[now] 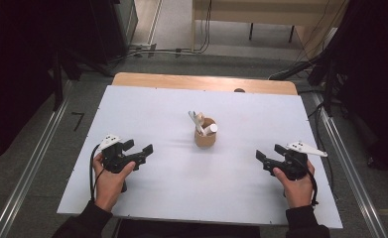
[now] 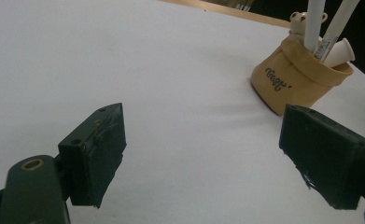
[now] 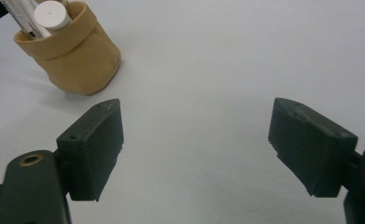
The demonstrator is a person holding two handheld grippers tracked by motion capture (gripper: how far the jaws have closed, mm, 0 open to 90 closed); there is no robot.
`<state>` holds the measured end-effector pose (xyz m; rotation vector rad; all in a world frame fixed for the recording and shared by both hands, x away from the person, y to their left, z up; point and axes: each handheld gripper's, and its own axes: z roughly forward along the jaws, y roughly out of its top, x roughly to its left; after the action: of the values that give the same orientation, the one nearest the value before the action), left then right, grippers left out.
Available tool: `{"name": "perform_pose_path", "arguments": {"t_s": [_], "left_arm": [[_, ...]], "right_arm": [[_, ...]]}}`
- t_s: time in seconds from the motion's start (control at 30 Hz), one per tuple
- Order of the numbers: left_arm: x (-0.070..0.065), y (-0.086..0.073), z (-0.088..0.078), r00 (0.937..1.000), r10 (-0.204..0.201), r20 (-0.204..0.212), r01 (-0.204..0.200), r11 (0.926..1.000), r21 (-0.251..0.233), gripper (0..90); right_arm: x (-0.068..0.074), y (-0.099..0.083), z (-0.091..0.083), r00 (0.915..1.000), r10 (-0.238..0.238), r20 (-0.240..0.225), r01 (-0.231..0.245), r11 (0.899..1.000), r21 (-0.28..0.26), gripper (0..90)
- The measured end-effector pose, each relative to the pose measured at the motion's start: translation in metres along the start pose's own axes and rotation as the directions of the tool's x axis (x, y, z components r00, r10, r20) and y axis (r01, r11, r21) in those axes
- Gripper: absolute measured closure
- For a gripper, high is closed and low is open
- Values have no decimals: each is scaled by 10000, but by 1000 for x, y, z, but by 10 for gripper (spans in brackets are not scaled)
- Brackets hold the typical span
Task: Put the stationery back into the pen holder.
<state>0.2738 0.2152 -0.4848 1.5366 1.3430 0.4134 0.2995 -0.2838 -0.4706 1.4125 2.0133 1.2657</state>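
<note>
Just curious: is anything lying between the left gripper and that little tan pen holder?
No. The high view shows bare white table between the left gripper and the pen holder.

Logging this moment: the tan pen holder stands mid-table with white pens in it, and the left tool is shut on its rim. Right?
Not quite. The tan pen holder does stand mid-table with white pens in it, but the left tool is open and apart from it, as the left gripper view shows.

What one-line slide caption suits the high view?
Two open grippers, left gripper and right gripper, flank a tan pen pot on the white table.
</note>
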Motion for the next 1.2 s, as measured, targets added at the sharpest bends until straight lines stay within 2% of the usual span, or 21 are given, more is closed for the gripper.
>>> {"name": "perform_pose_path", "arguments": {"t_s": [0.47,0.87,1.2], "left_arm": [[16,-5,-5,9986,7,-525,14,9992,407,156],[32,-4,-5,9948,-166,-1001,216,9986,483,155],[36,-3,-5,9886,238,-1486,-161,9984,534,155]], "right_arm": [[-12,-6,-10,9986,49,532,-53,10000,81,167],[-22,-10,-14,9955,69,942,-85,9998,173,165],[-33,-14,-16,9917,129,1280,-168,9994,295,165]]}}
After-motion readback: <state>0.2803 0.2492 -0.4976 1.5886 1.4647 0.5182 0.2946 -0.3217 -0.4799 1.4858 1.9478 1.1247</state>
